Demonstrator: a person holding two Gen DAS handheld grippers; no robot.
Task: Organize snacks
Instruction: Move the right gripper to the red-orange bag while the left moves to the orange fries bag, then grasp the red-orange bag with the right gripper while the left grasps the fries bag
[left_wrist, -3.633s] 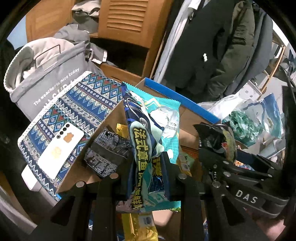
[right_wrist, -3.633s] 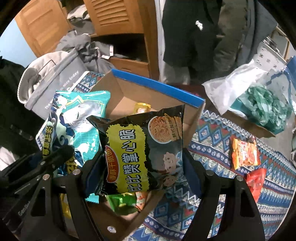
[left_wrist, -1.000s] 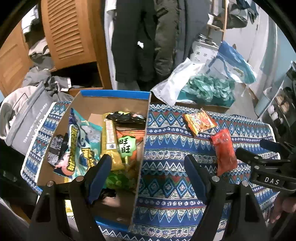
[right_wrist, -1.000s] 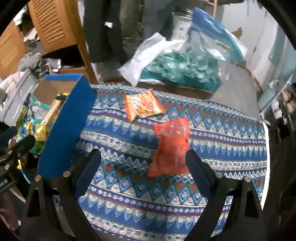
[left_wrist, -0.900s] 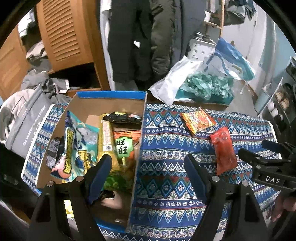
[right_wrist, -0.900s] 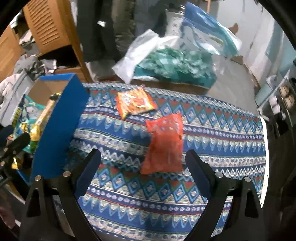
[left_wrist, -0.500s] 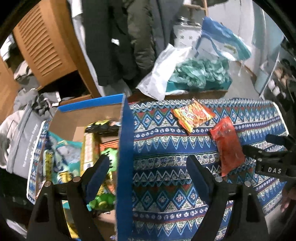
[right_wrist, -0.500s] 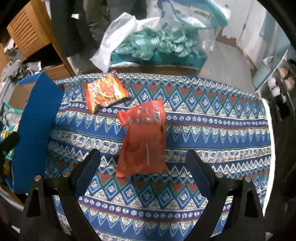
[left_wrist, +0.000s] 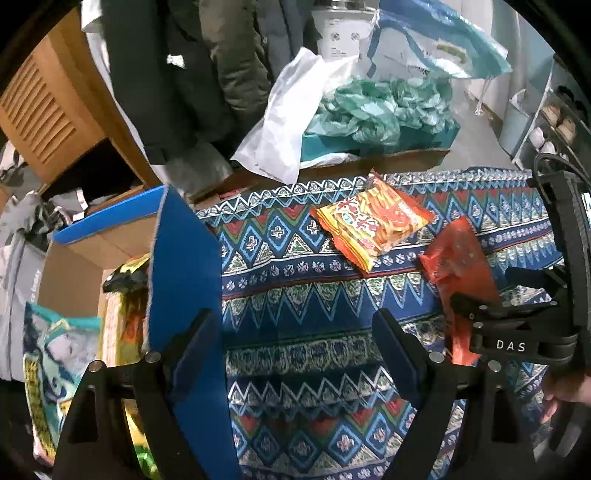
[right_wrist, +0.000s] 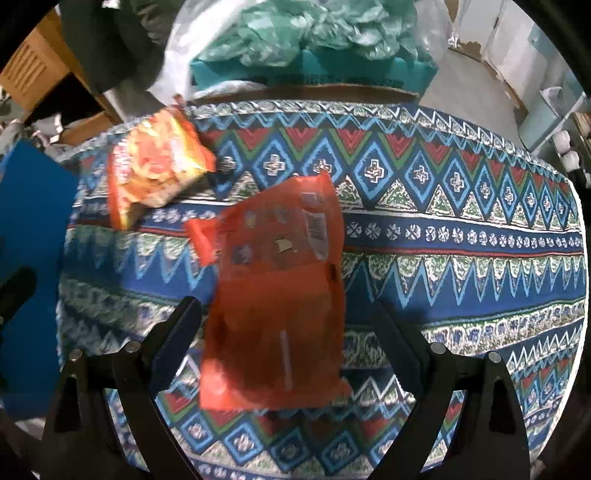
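Both bags I carried earlier now sit in the box (left_wrist: 181, 266), and both hand-held grippers have swung from it to the desk (left_wrist: 295, 295). My right hand-held gripper (right_wrist: 284, 332) has dropped over the red packet (right_wrist: 277, 295), jaws wide with the packet between them, not yet touched. My left hand-held gripper (left_wrist: 295, 350) is empty and spread wide, over bare cloth just right of the box wall; the orange packet (left_wrist: 369, 225) lies beyond it. Judgement: two packets remain; red goes next.
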